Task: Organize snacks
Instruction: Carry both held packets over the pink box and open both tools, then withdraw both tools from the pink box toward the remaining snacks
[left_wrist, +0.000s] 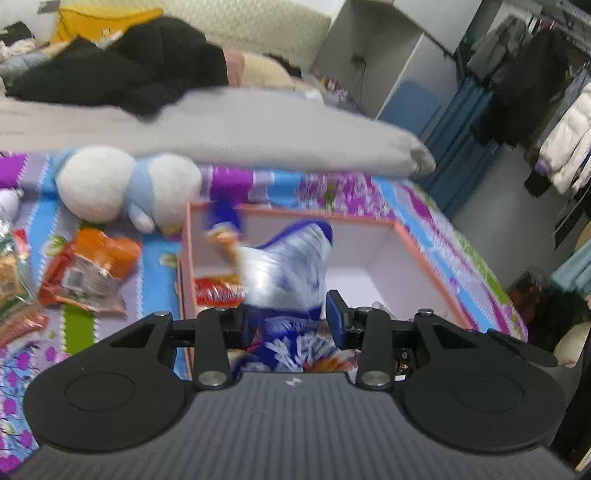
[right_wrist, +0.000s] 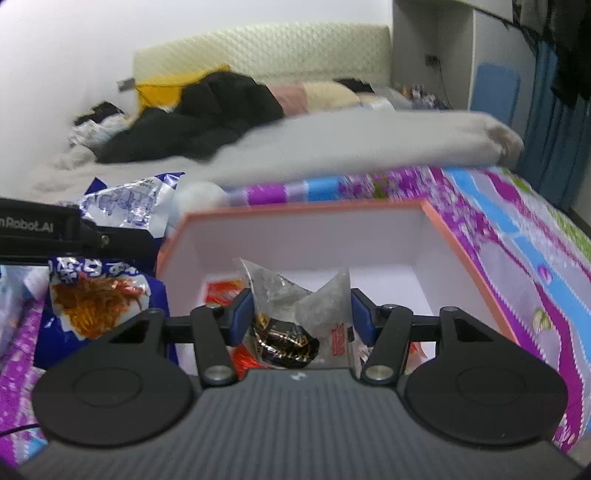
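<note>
Claws (left_wrist: 291, 317) (right_wrist: 303, 317) grip snack bags above box rim (right_wrist: 295, 212), interior mostly bare.

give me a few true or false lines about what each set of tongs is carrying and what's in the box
1. The left tongs grip a blue and white snack bag. True.
2. The right tongs are empty. False: they hold a clear packet between the pads.
3. The pink-rimmed box is completely empty. False: a red packet already lies on its white floor.
4. A plush toy lies on the patterned bedspread beyond the box. True.
5. An orange snack bag lies inside the box. False: it lies on the bedspread outside the box, to its left in the left wrist view.
</note>
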